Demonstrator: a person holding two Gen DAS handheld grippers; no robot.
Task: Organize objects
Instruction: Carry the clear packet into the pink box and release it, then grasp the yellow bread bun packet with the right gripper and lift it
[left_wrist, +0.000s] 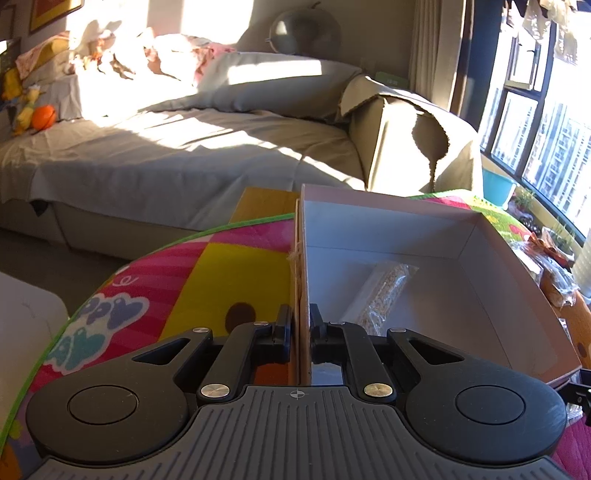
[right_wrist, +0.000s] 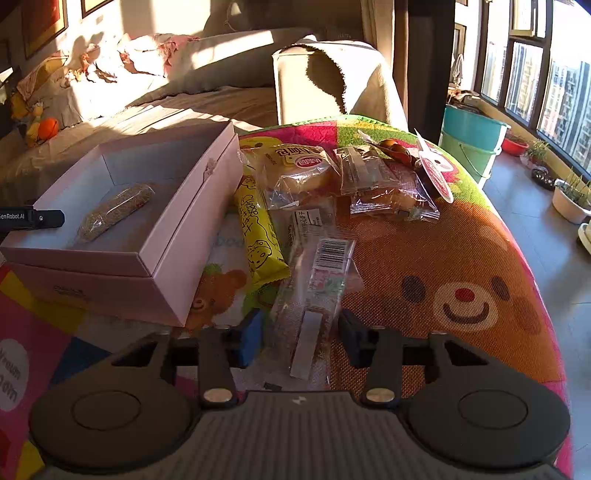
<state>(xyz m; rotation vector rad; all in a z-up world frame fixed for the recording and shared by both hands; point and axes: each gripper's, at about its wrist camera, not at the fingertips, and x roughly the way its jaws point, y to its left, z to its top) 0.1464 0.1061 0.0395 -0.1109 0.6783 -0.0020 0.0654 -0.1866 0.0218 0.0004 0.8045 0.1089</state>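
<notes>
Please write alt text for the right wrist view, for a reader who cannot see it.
The open right gripper straddles a clear barcoded snack packet on a colourful mat. Left of it stands a pink box with one grain bar inside; a yellow cheese bar and wrapped breads lie beyond.

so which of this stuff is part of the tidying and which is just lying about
Part of the job:
- pink box, left gripper clamped on its wall
- grain bar already inside
- clear packet between the open right gripper fingers
- yellow cheese bar
- bread packs

Just lying about:
- sofa
- orange ball
- buckets
- plants
</notes>
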